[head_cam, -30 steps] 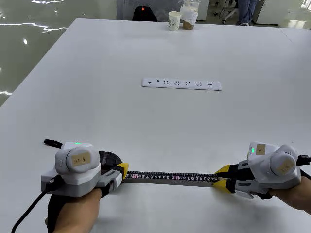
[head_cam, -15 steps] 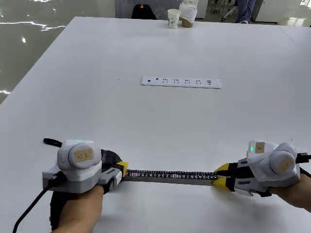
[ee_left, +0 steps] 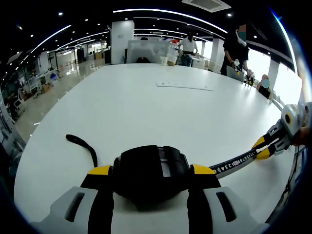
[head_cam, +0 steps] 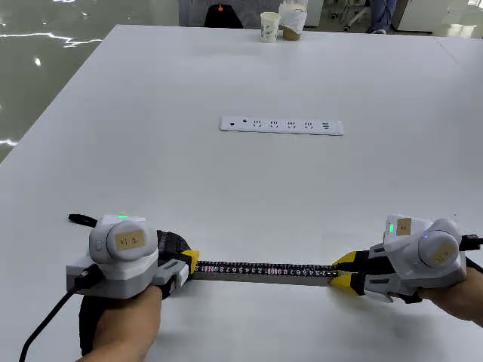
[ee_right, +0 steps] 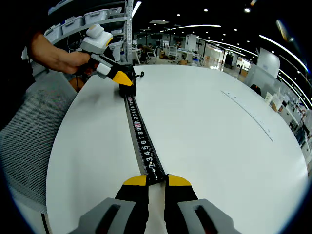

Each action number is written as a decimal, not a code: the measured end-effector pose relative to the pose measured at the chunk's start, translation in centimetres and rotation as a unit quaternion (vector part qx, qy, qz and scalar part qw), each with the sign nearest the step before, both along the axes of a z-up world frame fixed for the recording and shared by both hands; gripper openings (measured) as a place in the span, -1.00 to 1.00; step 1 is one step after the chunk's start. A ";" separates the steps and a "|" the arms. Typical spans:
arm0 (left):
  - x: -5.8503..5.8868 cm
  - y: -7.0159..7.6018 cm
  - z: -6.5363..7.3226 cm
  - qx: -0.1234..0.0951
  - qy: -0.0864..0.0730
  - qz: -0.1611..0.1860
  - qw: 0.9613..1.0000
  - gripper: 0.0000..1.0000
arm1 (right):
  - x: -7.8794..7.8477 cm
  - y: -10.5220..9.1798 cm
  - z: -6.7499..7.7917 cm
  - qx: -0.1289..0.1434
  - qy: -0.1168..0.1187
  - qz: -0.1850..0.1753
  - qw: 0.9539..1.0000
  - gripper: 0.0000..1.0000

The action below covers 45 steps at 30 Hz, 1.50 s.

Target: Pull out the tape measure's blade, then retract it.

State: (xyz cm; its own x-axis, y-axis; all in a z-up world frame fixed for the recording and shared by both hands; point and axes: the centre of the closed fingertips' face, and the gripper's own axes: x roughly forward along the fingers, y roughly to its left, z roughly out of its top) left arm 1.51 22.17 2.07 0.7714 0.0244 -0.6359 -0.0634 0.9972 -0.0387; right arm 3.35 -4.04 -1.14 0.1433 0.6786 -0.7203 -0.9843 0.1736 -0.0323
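Observation:
A black tape measure case (ee_left: 151, 171) sits clamped between my left gripper's yellow-tipped jaws (ee_left: 152, 170); in the head view the case (head_cam: 170, 247) lies at the table's near left with the left gripper (head_cam: 185, 264) shut on it. Its black blade (head_cam: 264, 270) stretches flat along the table to the right. My right gripper (head_cam: 344, 271) is shut on the blade's end. In the right gripper view the blade (ee_right: 140, 139) runs from the right gripper's jaws (ee_right: 156, 180) away to the case (ee_right: 127, 77). A black wrist strap (ee_left: 80, 144) trails from the case.
A white power strip (head_cam: 281, 126) lies mid-table. Paper cups (head_cam: 270, 26) stand at the far edge. A black cable (head_cam: 45, 328) hangs from the left gripper. The white table (head_cam: 226, 181) spreads wide between strip and blade. People stand beyond the table (ee_left: 187, 46).
The right gripper has shifted very slightly right with the blade's end; the blade lies about as far out as before. The left gripper holds its place.

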 end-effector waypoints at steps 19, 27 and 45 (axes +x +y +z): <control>0.0 0.1 -0.1 -0.010 -0.002 -0.008 1.000 0.10 | 0.0 0.1 -0.1 -0.001 0.005 -0.003 1.000 -0.85; -0.1 0.1 0.0 -0.014 0.000 -0.012 1.000 0.10 | -0.2 0.1 0.1 -0.002 0.006 -0.004 1.000 -0.85; -0.1 0.1 0.0 -0.019 0.003 -0.008 1.000 0.10 | -0.4 1.2 0.0 0.007 0.014 -0.003 1.000 -0.84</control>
State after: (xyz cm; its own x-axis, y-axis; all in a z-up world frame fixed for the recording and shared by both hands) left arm 1.37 22.25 2.05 0.7671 -0.0119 -0.6415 -0.0483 0.9959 -0.0761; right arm 2.91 -2.87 -1.12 0.1275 0.6883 -0.7141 -0.9837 0.1799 -0.0023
